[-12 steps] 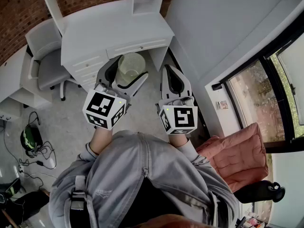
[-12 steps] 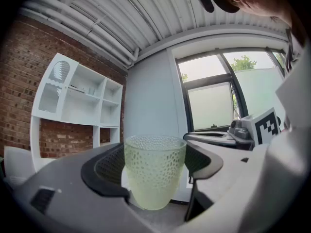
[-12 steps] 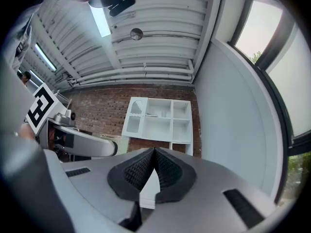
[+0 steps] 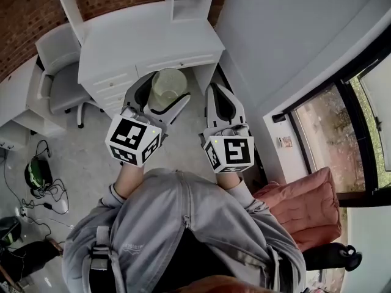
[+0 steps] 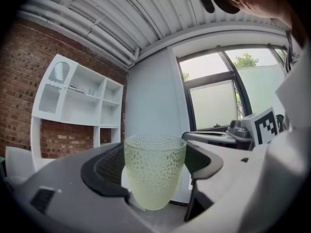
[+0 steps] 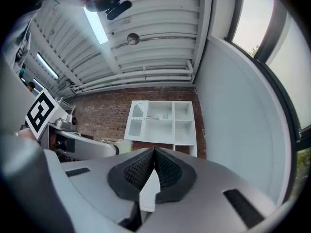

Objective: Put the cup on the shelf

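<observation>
A pale green dimpled glass cup (image 4: 167,88) stands upright between the black pads of my left gripper (image 4: 162,90), which is shut on it and holds it in the air in front of the white desk. In the left gripper view the cup (image 5: 154,170) fills the gap between the jaws. My right gripper (image 4: 220,101) is beside it on the right, shut with nothing in it; its pads (image 6: 154,171) meet. The white shelf unit (image 5: 80,98) stands on the desk against the brick wall, and the right gripper view shows the shelf unit (image 6: 161,121) too.
The white desk (image 4: 146,38) with drawers lies ahead below the grippers. A grey office chair (image 4: 58,72) stands to its left. A white wall (image 4: 287,35) and a dark-framed window (image 4: 342,108) run along the right. Cables and a green object (image 4: 36,176) lie on the floor.
Both grippers and the cup have shifted very slightly up and forward in the head view. The grip on the cup is unchanged.
</observation>
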Available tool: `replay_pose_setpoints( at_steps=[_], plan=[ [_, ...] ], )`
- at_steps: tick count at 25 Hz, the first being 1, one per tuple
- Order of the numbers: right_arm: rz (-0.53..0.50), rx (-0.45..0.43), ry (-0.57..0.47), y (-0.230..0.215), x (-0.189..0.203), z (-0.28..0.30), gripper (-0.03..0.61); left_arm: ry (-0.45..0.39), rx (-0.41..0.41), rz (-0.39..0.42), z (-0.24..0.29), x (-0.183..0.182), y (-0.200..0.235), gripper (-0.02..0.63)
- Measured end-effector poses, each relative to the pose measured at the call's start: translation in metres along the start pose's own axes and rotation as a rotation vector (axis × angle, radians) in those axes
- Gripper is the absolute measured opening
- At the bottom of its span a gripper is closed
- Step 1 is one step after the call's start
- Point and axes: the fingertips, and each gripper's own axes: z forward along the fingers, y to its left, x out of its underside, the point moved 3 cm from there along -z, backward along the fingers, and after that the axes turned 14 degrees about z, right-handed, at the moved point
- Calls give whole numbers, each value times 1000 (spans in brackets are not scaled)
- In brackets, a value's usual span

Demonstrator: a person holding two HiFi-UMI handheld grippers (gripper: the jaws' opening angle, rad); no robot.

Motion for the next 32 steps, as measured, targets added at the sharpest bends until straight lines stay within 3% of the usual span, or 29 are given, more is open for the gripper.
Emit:
replay_pose_setpoints(
  at_steps=[14, 32],
  plan=[
    [31, -2, 26, -33, 13, 22, 26, 16, -7, -13, 36, 12, 9, 376],
    [0, 52, 42, -93, 35, 156, 28, -8, 54, -12, 148, 45, 111, 376]
  ],
)
